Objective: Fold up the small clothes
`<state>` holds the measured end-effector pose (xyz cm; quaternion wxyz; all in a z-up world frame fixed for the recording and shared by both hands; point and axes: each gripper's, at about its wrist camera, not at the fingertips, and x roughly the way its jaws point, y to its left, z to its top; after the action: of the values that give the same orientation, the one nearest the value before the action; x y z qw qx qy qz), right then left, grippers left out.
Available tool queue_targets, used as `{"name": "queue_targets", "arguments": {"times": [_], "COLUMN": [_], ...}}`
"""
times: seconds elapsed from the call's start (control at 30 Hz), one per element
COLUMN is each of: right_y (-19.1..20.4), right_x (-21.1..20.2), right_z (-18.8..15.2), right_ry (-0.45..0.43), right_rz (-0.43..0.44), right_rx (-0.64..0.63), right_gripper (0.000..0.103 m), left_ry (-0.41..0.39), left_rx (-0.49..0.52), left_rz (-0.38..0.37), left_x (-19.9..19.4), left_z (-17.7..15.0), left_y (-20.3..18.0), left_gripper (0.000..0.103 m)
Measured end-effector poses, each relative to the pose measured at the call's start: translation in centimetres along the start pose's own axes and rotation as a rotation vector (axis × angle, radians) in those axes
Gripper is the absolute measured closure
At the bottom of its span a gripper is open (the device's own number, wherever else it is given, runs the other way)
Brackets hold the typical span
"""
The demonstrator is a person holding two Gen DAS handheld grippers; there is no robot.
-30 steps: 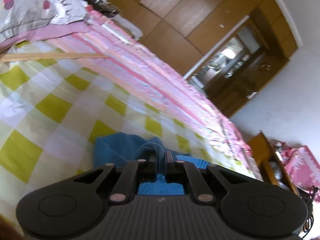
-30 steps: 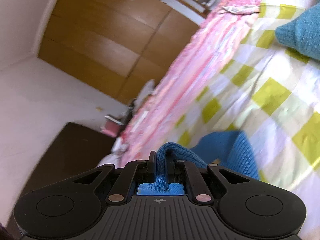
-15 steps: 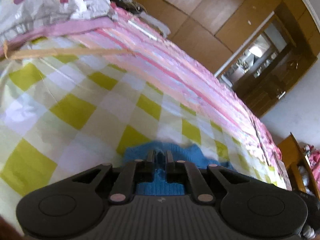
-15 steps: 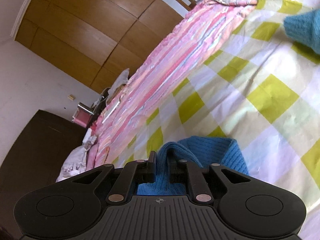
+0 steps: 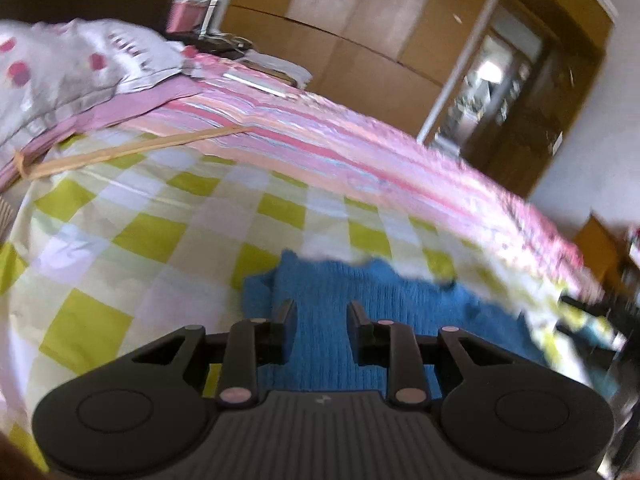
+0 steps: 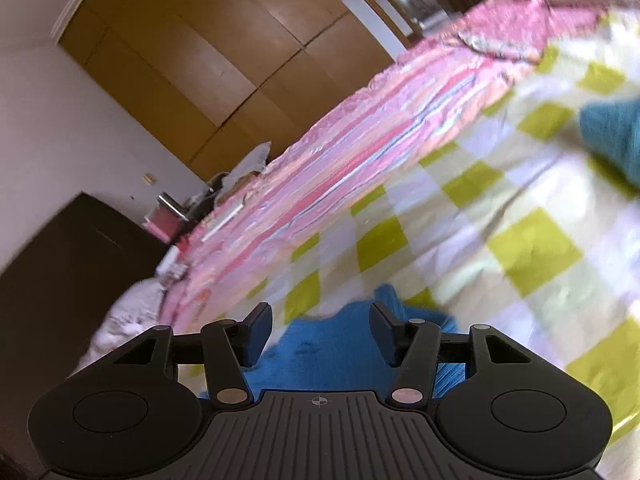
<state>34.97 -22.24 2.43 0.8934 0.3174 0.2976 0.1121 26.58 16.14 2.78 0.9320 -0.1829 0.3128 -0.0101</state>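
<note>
A small blue knit garment (image 5: 332, 296) lies flat on the yellow-and-white checked bedspread (image 5: 140, 236). My left gripper (image 5: 322, 310) hangs just over it, jaws opening, pads clear of the knit. In the right wrist view the same blue knit (image 6: 332, 352) lies under my right gripper (image 6: 321, 318), whose jaws are opening wide and no longer press on the fabric. Another teal-blue knit piece (image 6: 616, 132) shows at the right edge of that view.
A pink striped sheet (image 5: 360, 148) runs along the far side of the bed, with a wooden slat (image 5: 120, 152) lying across it. A spotted white pillow (image 5: 72, 64) sits at the far left. Brown wardrobe doors (image 6: 208, 56) stand behind the bed.
Both grippers were shut on a pinched-up fold of the blue knit; both have let go and their jaws have parted. The knit now lies flatter on the bedspread.
</note>
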Motion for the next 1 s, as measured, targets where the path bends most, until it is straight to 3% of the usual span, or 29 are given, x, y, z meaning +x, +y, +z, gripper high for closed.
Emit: {"name": "queue_targets", "arguments": {"times": [0.27,0.4,0.53,0.7,0.77,0.83,1.0], "right_y": [0.0,-0.4,-0.3,-0.2,0.0,0.1,0.4], "right_x": [-0.1,0.4,0.6,0.7,0.7,0.7,0.3], "right_z": [-2.1,-2.8,-2.9,-3.2,-3.2,-3.3,-3.0], "right_ry": [0.042,0.07,0.072,0.079,0.08,0.083,0.07], "right_rz": [-0.116,-0.152,-0.141,-0.138,-0.138,-0.142,-0.161], "right_rx": [-0.161,-0.188,-0.192,-0.202,-0.211,-0.221,-0.247], "right_gripper": [0.054,0.059,0.059,0.059,0.06,0.064,0.094], "left_ry": [0.036,0.044,0.043,0.065,0.067,0.069,0.005], "left_rx": [0.082,0.064,0.05,0.122,0.143,0.146,0.121], "left_rz": [0.113,0.162,0.154,0.161,0.162,0.167,0.174], "left_x": [2.6,3.1,3.5,4.9,5.1,5.0,2.8], "left_z": [-0.7,-0.3,0.2,0.5,0.7,0.8,1.2], "left_y": [-0.4,-0.2,0.2,-0.6,-0.8,-0.8,-0.1], "left_gripper": [0.071,0.071,0.071,0.072,0.083,0.09,0.091]}}
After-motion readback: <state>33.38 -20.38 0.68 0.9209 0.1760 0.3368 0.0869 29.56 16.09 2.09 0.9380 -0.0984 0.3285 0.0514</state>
